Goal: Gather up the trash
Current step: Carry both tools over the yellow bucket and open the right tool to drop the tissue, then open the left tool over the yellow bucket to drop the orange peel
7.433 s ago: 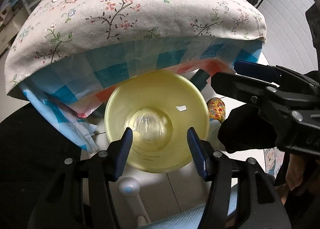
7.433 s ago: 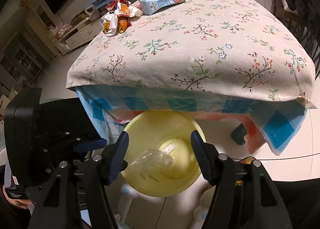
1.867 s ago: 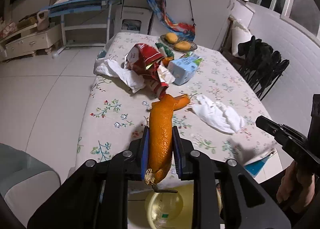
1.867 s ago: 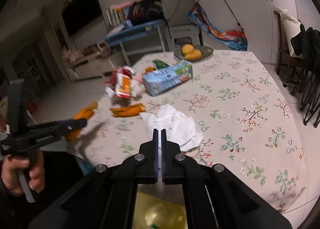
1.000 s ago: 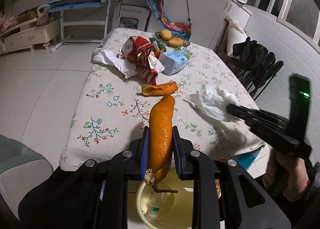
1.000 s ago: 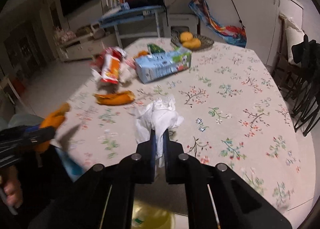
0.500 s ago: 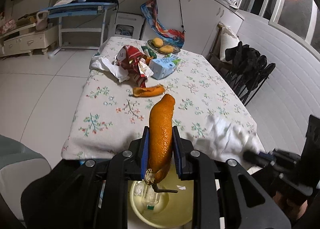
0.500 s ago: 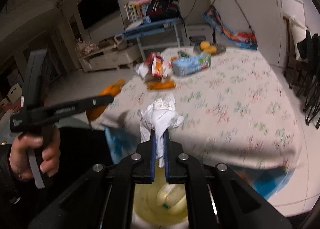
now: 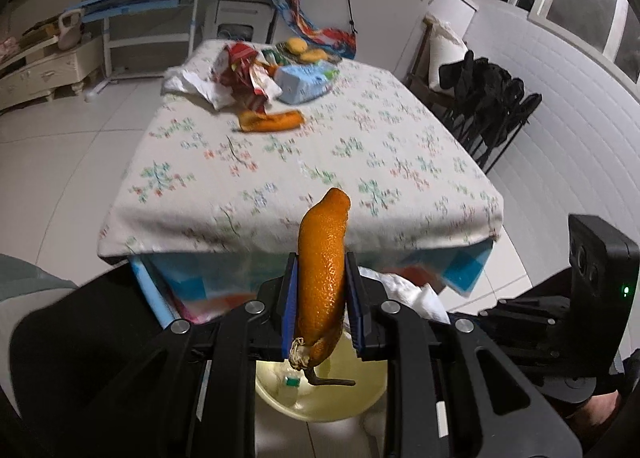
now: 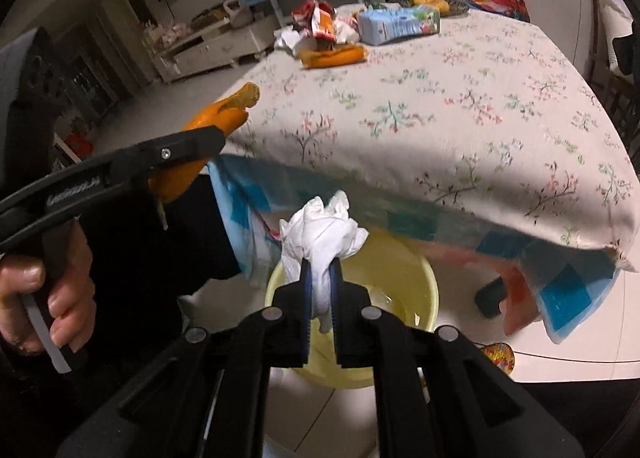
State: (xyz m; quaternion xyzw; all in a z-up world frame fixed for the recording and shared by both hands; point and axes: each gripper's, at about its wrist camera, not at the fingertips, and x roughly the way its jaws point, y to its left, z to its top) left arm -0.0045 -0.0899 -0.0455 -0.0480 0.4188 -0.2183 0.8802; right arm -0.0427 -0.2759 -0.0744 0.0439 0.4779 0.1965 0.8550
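My left gripper is shut on a long piece of orange peel, which stands upright between the blue pads. It hangs above the yellow bin on the floor by the table's near edge. In the right wrist view my right gripper pinches a crumpled white tissue right over the bin; its jaws are opening slightly, with the pads still on the tissue. The left gripper with its peel shows at the left, held by a hand.
The floral-clothed table carries another orange peel, a blue carton, red wrappers, white paper and a fruit plate. A chair with dark clothes stands at the right. The bin holds a plastic bottle.
Both grippers have drawn back from the table top with their loads and dipped toward the yellow bin, which now shows more fully beneath them.
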